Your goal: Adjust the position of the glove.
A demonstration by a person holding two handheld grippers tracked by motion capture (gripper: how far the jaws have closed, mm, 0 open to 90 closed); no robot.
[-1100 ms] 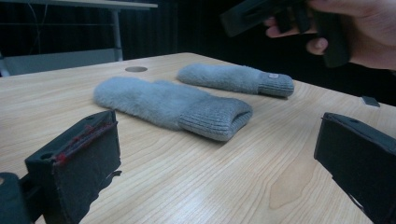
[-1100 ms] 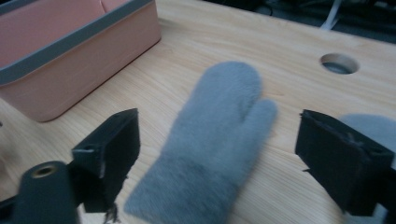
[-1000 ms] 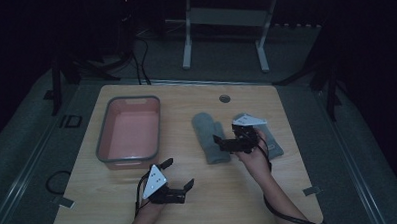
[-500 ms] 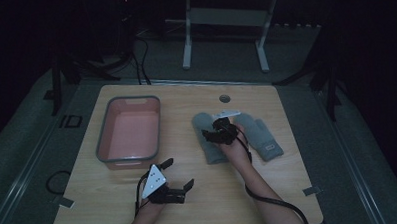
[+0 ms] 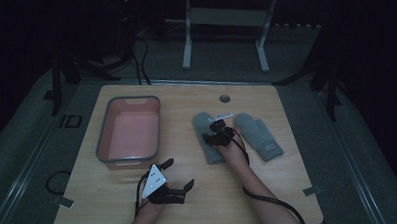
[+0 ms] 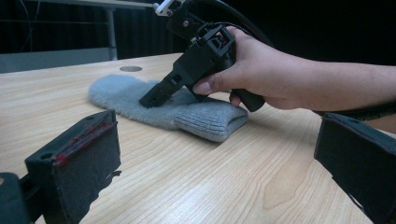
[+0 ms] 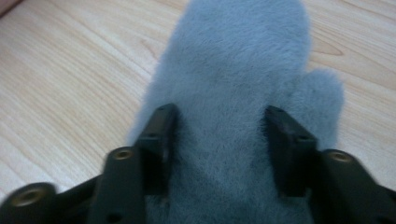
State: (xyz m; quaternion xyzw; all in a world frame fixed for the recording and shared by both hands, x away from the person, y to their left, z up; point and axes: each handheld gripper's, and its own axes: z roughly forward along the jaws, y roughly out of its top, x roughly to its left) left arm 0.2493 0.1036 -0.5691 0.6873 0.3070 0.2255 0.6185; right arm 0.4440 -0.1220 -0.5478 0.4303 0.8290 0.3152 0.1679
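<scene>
Two grey fleece mittens lie side by side on the wooden table. My right gripper [image 5: 211,133] is pressed down on the left mitten [image 5: 201,122], near its middle. In the right gripper view its jaws [image 7: 219,126] stand half-closed with a ridge of the mitten [image 7: 243,56] bunched between the pads and touching both; they have just been closing. The left gripper view shows that gripper [image 6: 154,95] tilted down into the mitten [image 6: 201,119], a hand around it. The right mitten [image 5: 258,135] lies untouched. My left gripper [image 5: 178,173] rests open near the front edge, nothing between its jaws [image 6: 215,154].
A pink bin with a grey rim [image 5: 101,138] stands at the left of the table, nothing visible inside. A round cable hole [image 5: 224,98] sits near the far edge. Bare wood [image 5: 279,189] lies at the front right. Cables trail from both grippers.
My right gripper moved left from the right mitten to the left mitten, came down onto it, and its jaws narrowed around the fleece. The left gripper stayed put.
</scene>
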